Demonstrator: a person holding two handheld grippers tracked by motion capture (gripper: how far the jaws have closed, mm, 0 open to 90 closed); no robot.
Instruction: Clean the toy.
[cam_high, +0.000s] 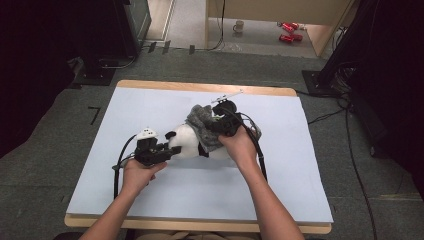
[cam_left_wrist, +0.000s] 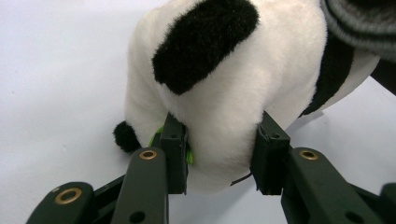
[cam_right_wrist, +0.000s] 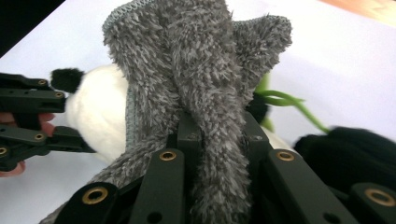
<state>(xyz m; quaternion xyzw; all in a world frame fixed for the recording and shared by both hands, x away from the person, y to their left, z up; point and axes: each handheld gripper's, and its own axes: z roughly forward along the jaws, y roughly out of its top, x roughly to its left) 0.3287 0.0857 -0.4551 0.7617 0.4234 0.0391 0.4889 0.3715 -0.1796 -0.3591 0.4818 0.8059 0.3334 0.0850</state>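
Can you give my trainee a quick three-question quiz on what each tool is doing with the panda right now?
1. True or false: the left tool is shut on the plush panda.
2. What is the right tool pinching? A) the panda's ear B) the grey fuzzy cloth C) a green cord
3. Fill in: the panda lies on a light blue ____ covering the table.

Key: 1 true: its jaws squeeze the white body from both sides. 2 B: a fold of the cloth sits between the jaws. 3 sheet.
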